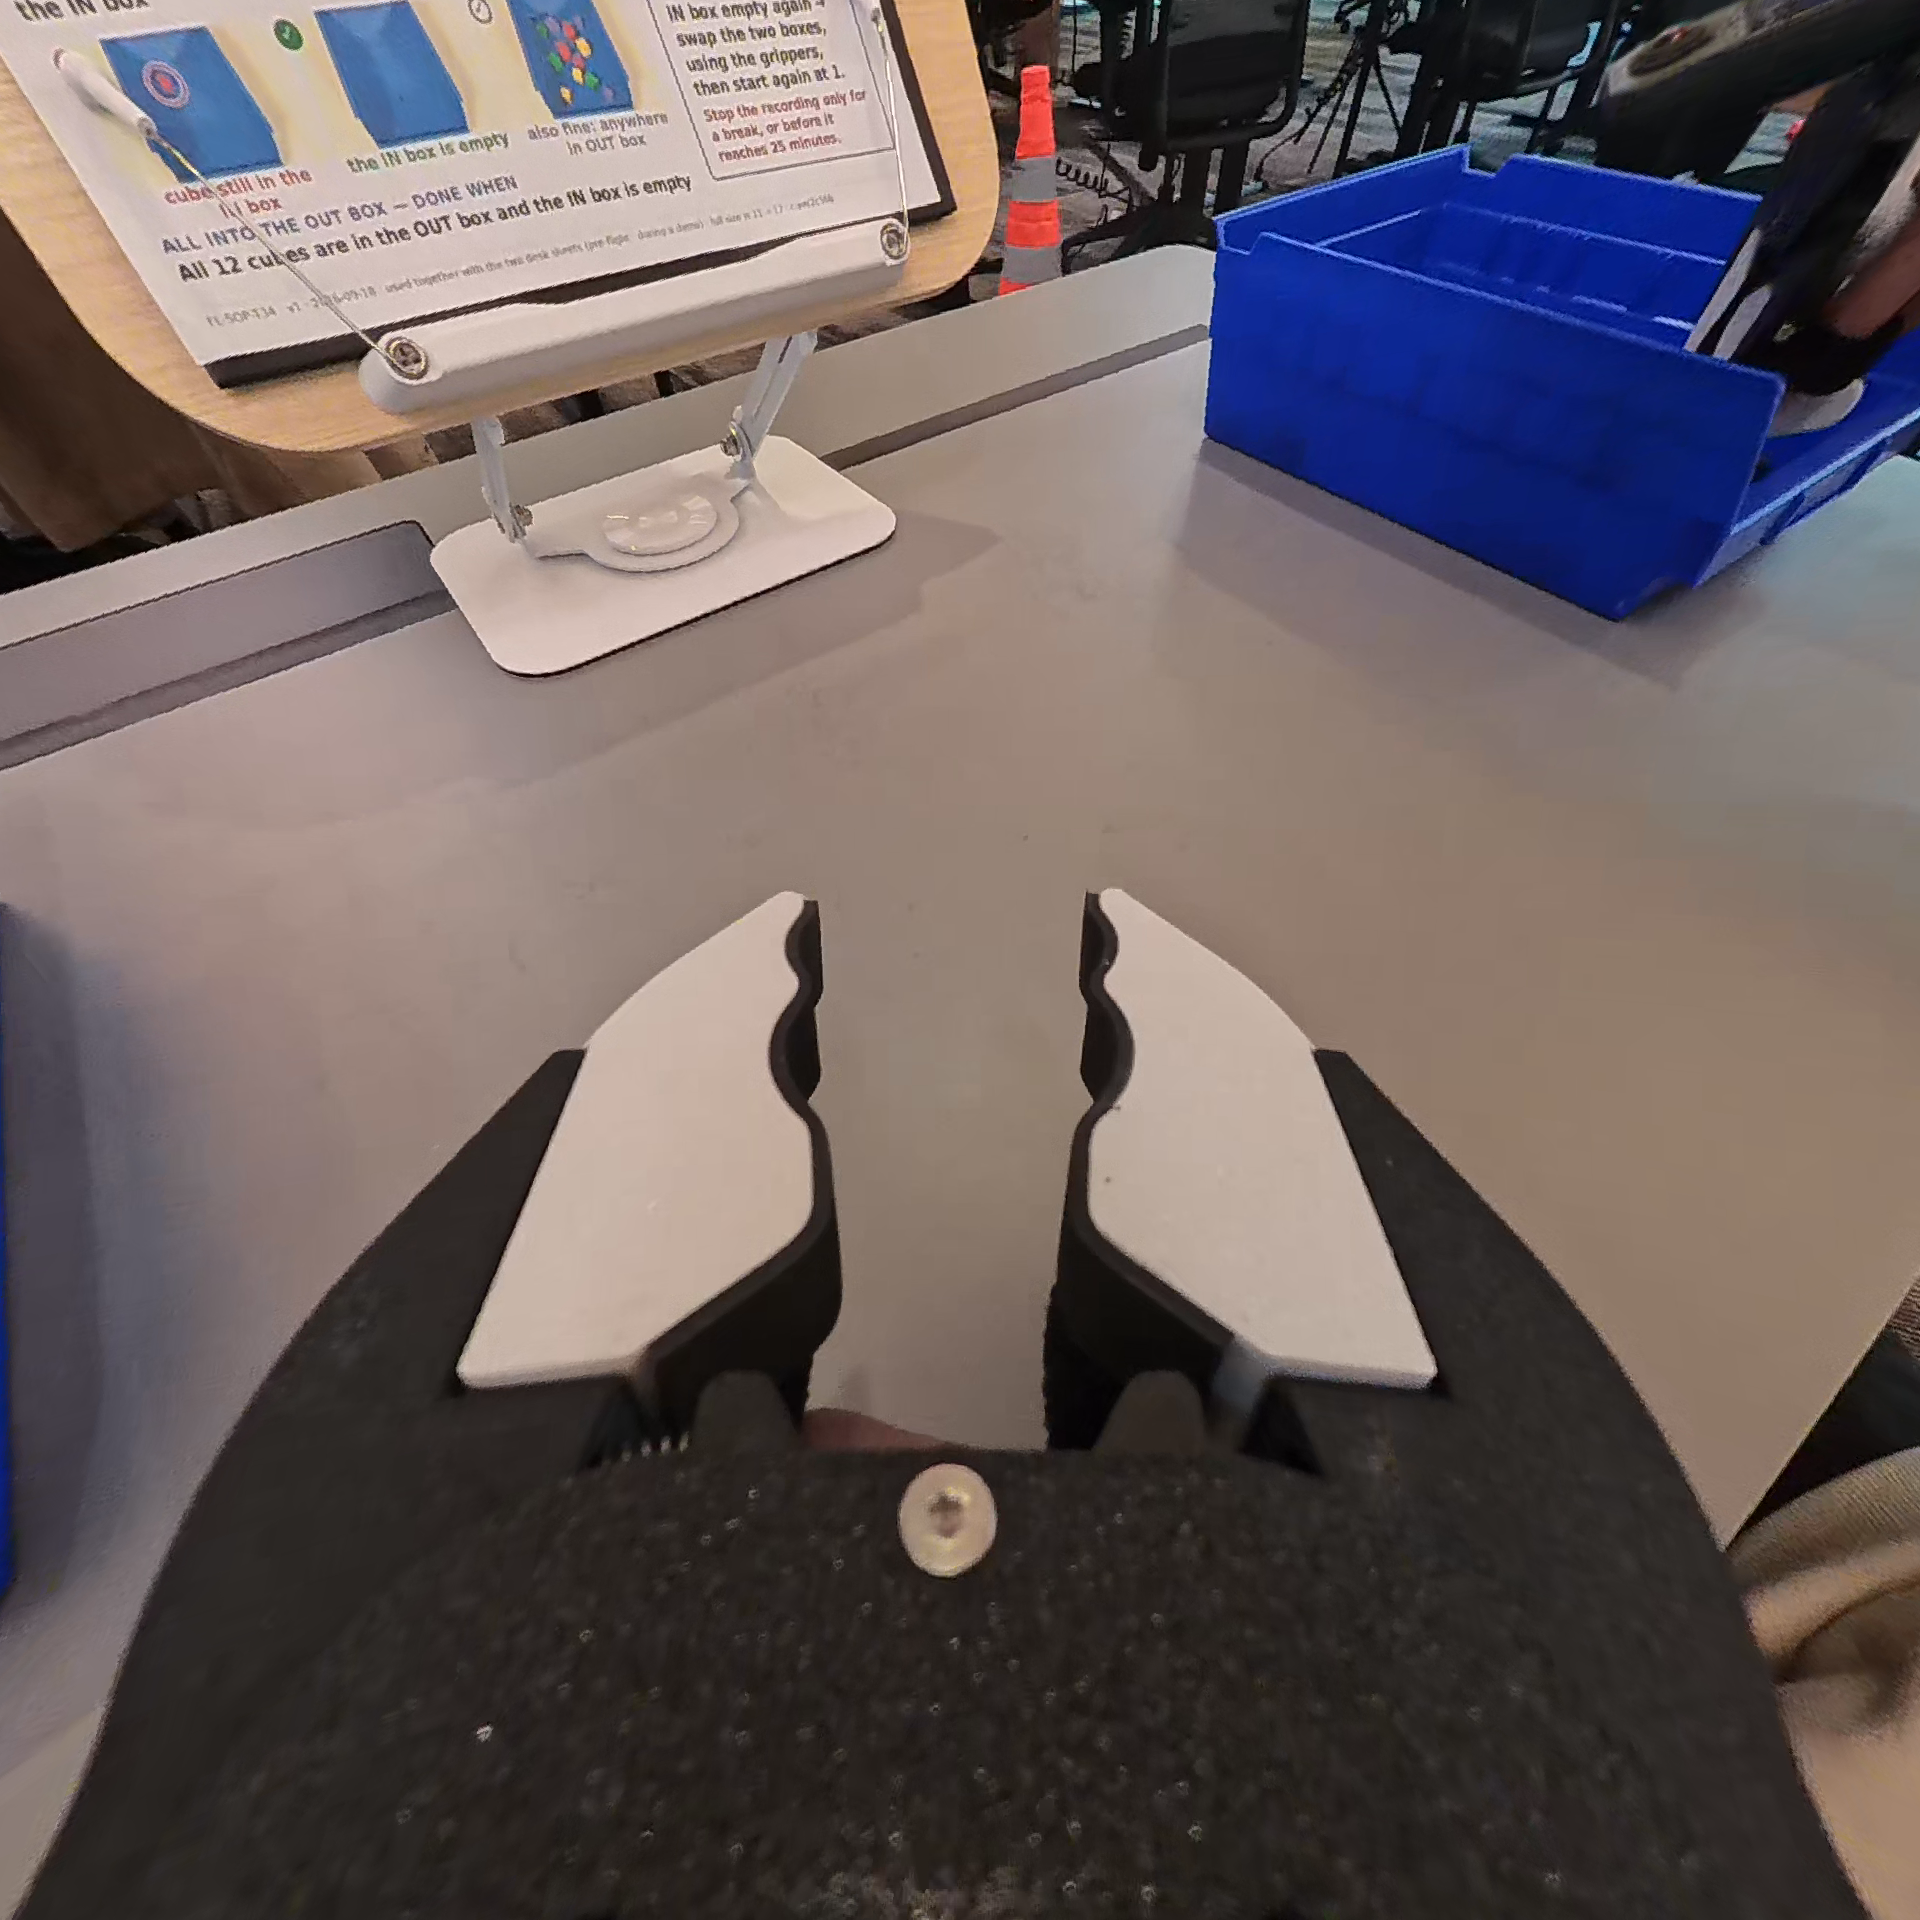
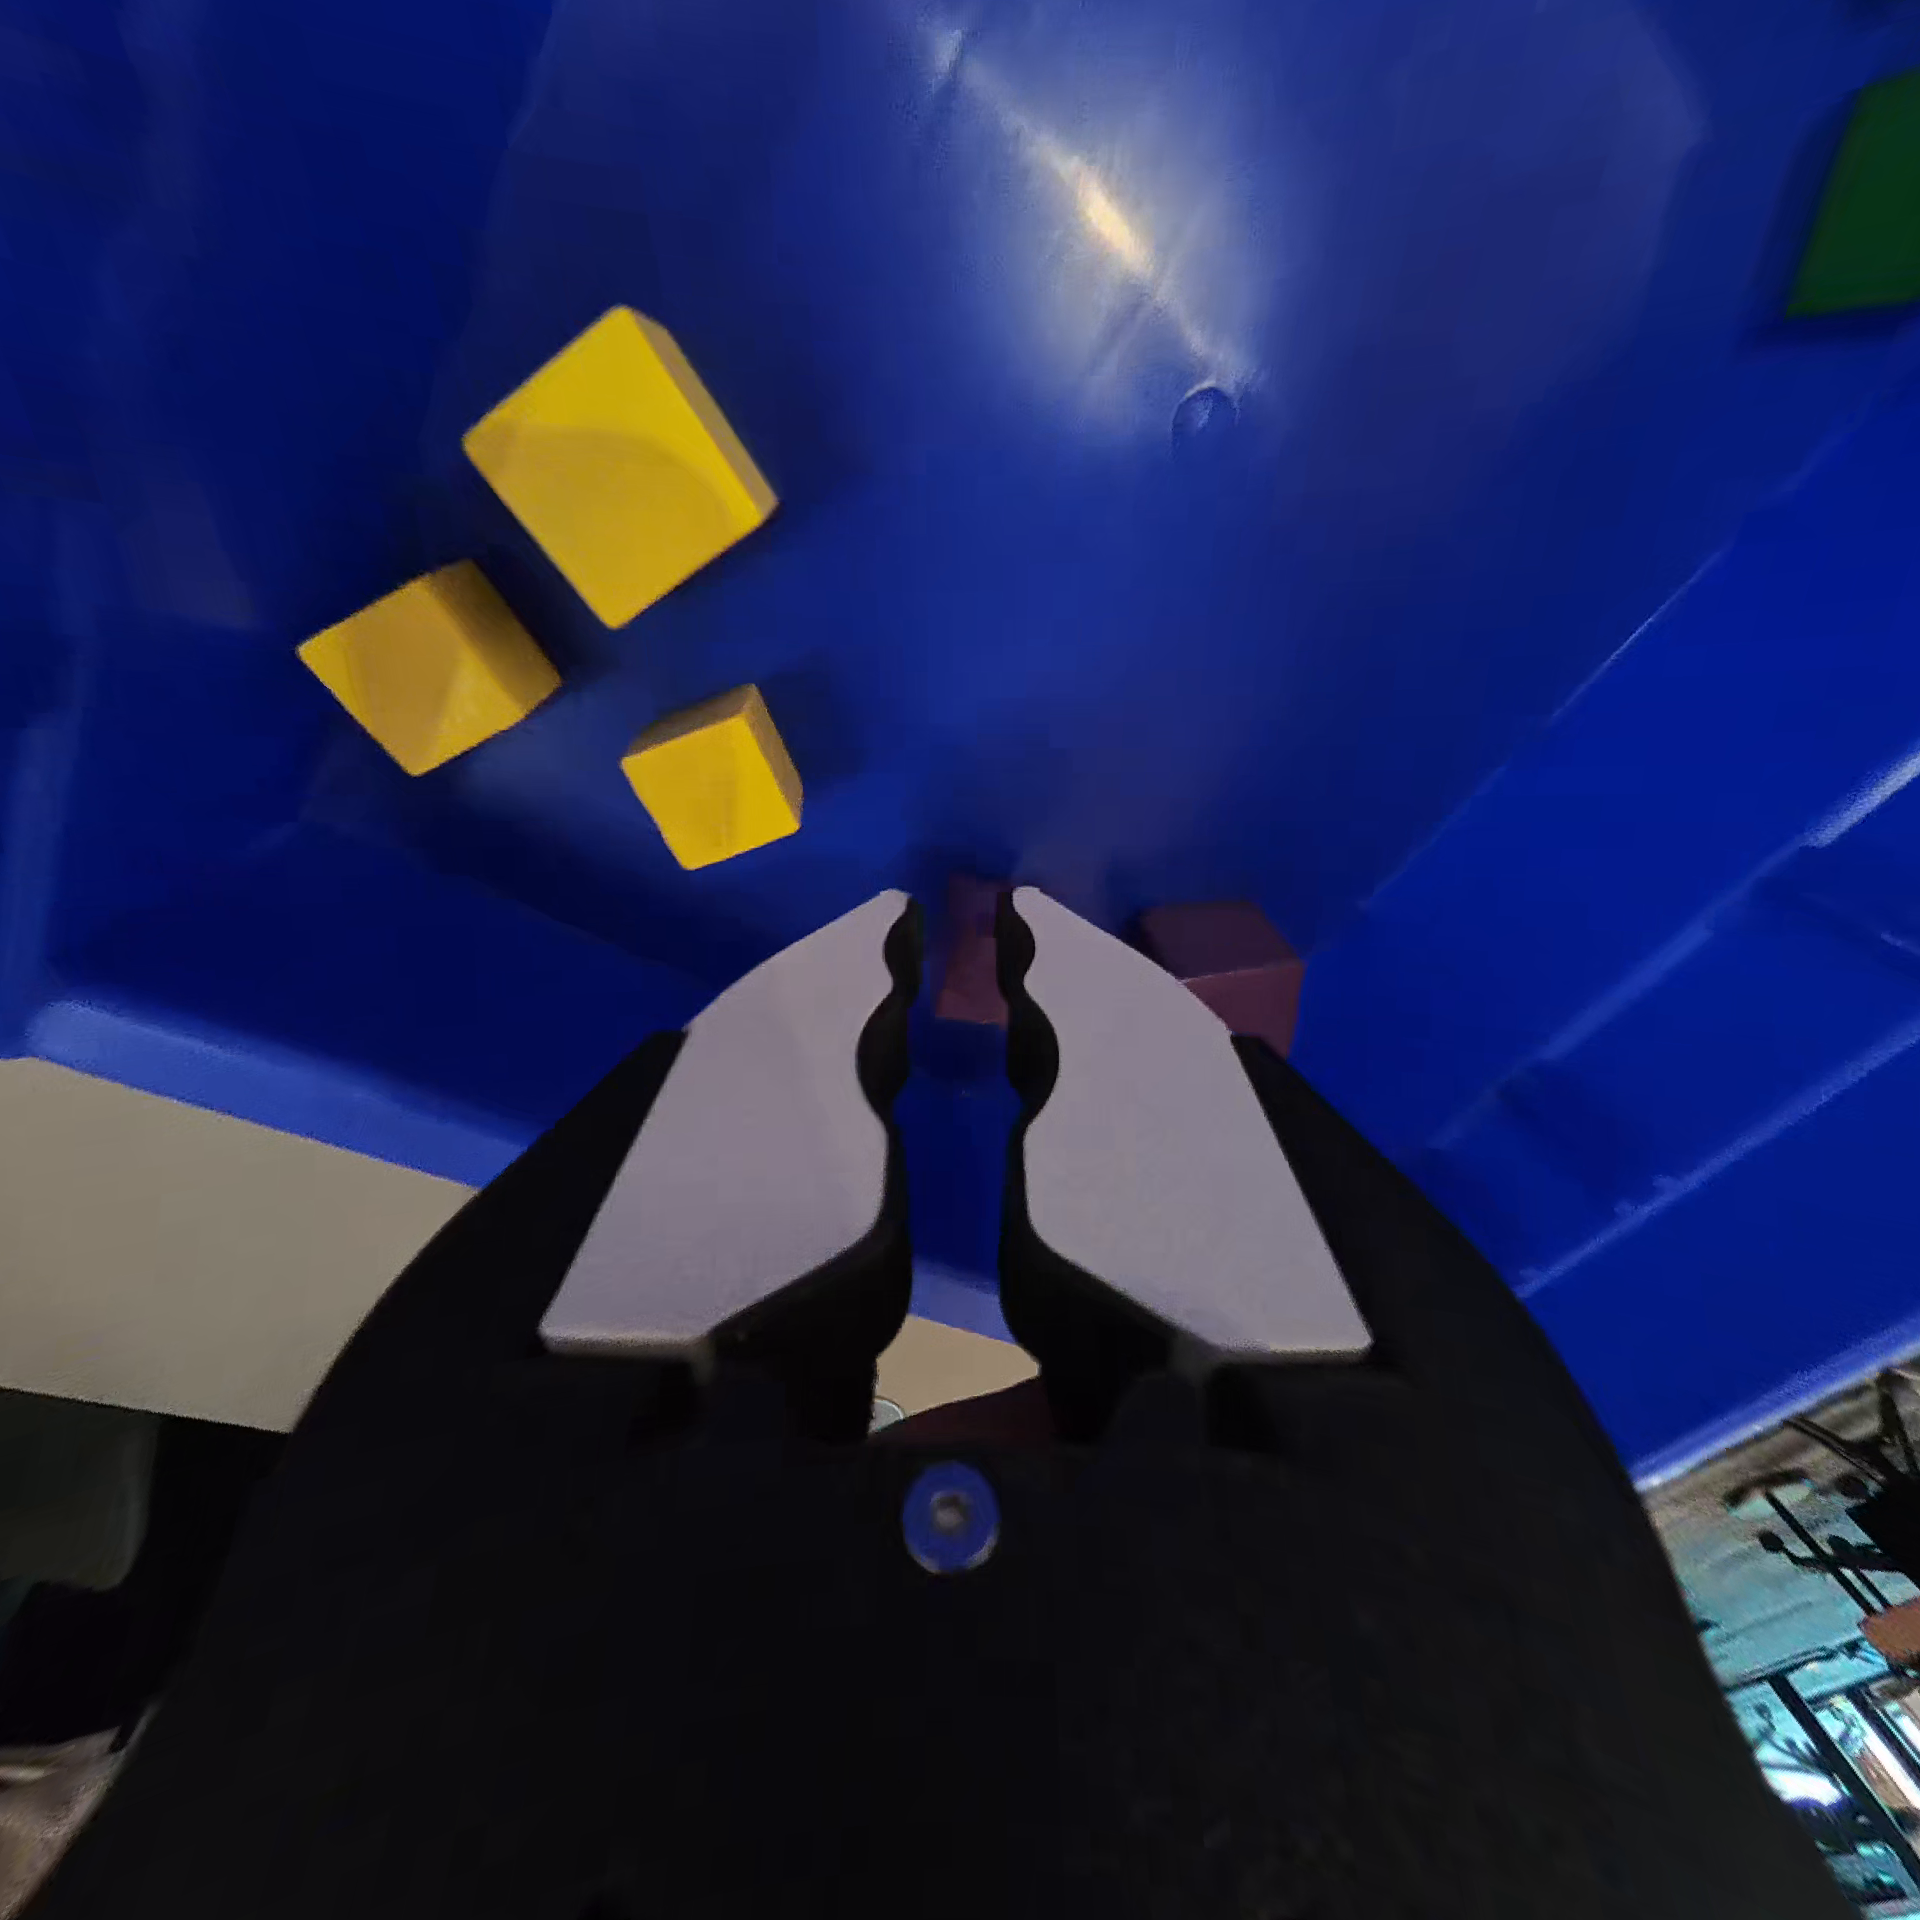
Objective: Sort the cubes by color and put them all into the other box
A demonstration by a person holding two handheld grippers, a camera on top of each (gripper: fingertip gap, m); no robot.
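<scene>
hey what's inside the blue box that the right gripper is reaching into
Inside the blue box: three yellow cubes grouped together, a purple cube by the wall, a green cube at the edge. The right gripper jaws pinch another purple cube, mostly covered.

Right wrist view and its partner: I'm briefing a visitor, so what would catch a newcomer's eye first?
Three yellow cubes grouped on the glossy floor of the blue box stand out most. Next, the right hand-held gripper closed on a purple cube, another purple cube beside it. In the left view, the left hand-held gripper is open over the bare grey table.
</scene>
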